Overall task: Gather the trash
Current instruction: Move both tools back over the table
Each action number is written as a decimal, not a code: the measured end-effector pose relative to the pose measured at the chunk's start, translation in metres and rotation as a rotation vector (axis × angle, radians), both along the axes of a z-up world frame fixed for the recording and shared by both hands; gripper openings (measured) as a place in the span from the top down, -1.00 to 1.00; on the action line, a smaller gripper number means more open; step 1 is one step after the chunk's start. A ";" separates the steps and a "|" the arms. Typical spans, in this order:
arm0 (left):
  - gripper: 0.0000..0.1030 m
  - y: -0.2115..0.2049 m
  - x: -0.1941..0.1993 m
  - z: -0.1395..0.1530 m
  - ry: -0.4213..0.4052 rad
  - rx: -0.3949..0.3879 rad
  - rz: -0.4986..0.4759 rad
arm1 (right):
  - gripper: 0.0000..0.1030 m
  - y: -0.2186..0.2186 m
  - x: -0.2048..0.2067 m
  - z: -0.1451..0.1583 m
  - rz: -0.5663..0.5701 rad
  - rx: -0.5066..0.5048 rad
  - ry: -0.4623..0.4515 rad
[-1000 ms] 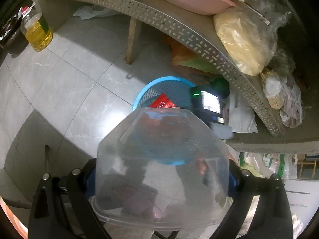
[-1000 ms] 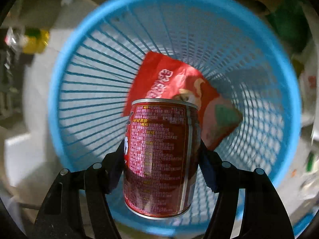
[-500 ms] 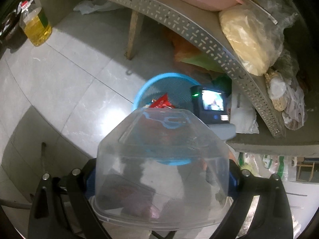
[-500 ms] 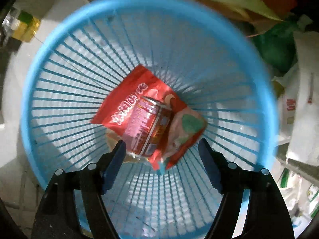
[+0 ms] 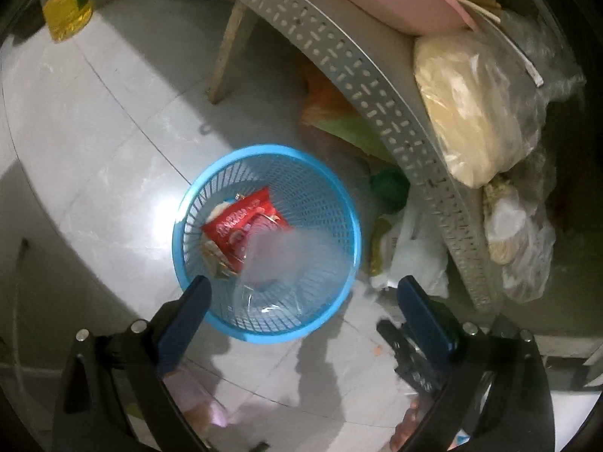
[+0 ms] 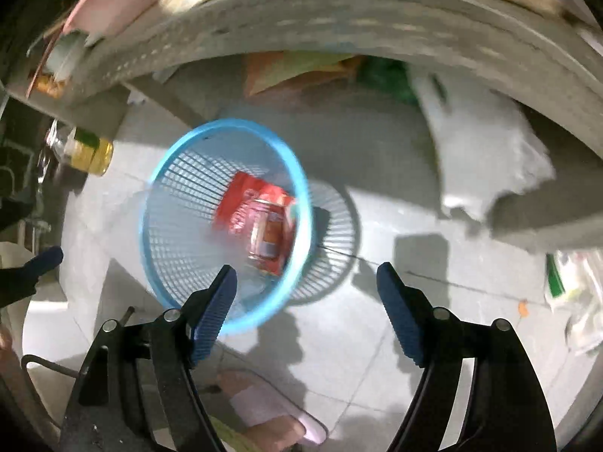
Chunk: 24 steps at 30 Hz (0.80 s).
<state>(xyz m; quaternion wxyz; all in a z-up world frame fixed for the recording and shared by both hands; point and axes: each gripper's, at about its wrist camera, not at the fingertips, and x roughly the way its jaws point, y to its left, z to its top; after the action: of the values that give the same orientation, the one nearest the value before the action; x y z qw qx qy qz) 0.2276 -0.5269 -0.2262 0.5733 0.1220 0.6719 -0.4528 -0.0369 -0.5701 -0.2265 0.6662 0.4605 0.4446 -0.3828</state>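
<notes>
Basket (image 5: 341,203): wrapper (image 5: 241,222), clear container (image 5: 271,263) inside.
Shelf (image 5: 339,56): one o'clock, overhanging.
Left gripper (image 5: 301,293): spread, empty.
Right gripper (image 6: 307,282): spread, empty.

Your views are dim with black, bowed fisheye corners. Glare flares on the floor tiles (image 5: 113,203) beside the blue basket (image 5: 339,203); hard shadows fall below it. Your right view smears with motion blur
</notes>
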 end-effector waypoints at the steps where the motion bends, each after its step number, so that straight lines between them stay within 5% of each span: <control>1: -0.88 0.003 0.000 0.002 0.004 0.003 0.010 | -0.42 0.002 -0.007 0.001 -0.010 0.002 -0.001; 8: -0.88 0.036 0.004 0.054 -0.056 -0.071 0.002 | -0.42 0.020 -0.021 -0.011 -0.028 0.048 -0.005; 14: -0.88 0.101 0.004 0.117 -0.135 -0.140 -0.001 | -0.42 0.045 0.000 0.010 0.058 0.013 -0.018; 19: -0.88 0.181 -0.006 0.176 -0.224 -0.254 0.023 | -0.42 0.075 0.031 0.068 0.191 -0.116 -0.106; 24: -0.89 0.278 -0.018 0.219 -0.373 -0.349 0.122 | -0.63 0.119 0.061 0.155 0.343 -0.321 -0.216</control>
<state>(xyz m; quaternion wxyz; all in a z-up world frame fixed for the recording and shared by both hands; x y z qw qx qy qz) 0.2100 -0.2490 -0.0069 0.7258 0.0618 0.4723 -0.4962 0.0244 -0.4512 -0.0712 0.8295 0.3050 0.3759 -0.2787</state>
